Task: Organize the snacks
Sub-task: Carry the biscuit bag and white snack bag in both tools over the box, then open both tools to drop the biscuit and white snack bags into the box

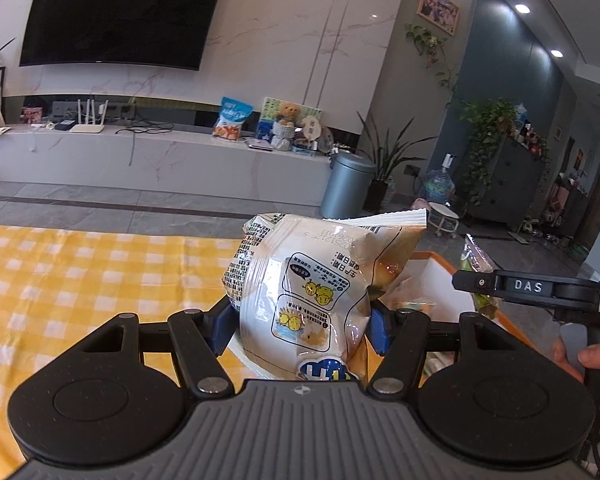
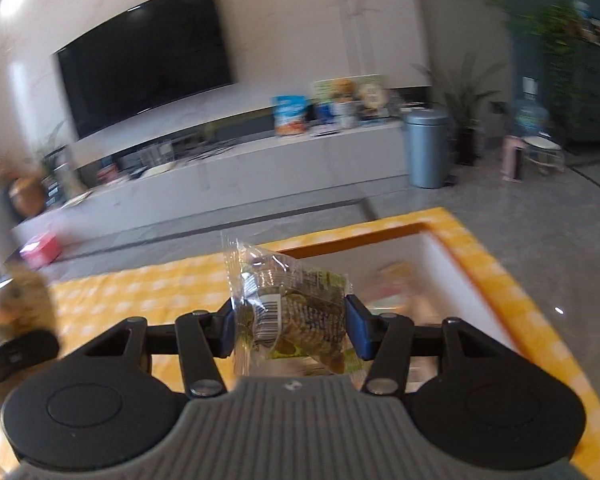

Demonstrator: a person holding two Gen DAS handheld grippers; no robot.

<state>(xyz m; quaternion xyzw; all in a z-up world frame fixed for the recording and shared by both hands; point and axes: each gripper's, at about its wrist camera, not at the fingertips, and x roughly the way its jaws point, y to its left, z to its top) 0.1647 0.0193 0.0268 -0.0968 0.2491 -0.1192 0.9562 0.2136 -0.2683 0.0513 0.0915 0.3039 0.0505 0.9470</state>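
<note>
In the left wrist view the left gripper [image 1: 302, 322] fills the lower half of the frame, its blue pads pressed against both sides of a white snack packet [image 1: 320, 284] printed with yellow cartoon figures and black text; the packet stands upright at centre frame with its crimped top edge toward the upper right. Behind it, at right of centre, is the orange-rimmed white box [image 1: 436, 258], and the yellow checked cloth [image 1: 80, 272] covers the table across the left. At the right edge the right gripper [image 1: 520, 288] reaches in, a hand [image 1: 592, 354] on its handle, with a clear green-tinted wrapper showing by its tip. In the right wrist view, which is blurred, the right gripper [image 2: 290, 330] has its jaws closed on a clear packet of green snacks [image 2: 292, 316] with a barcode label, held at centre frame in front of the orange-rimmed white box [image 2: 452, 256] at right, where other items lie too smeared to identify. The yellow checked cloth [image 2: 140, 292] spreads to the left, and a black television [image 2: 144, 56] hangs at upper left
</note>
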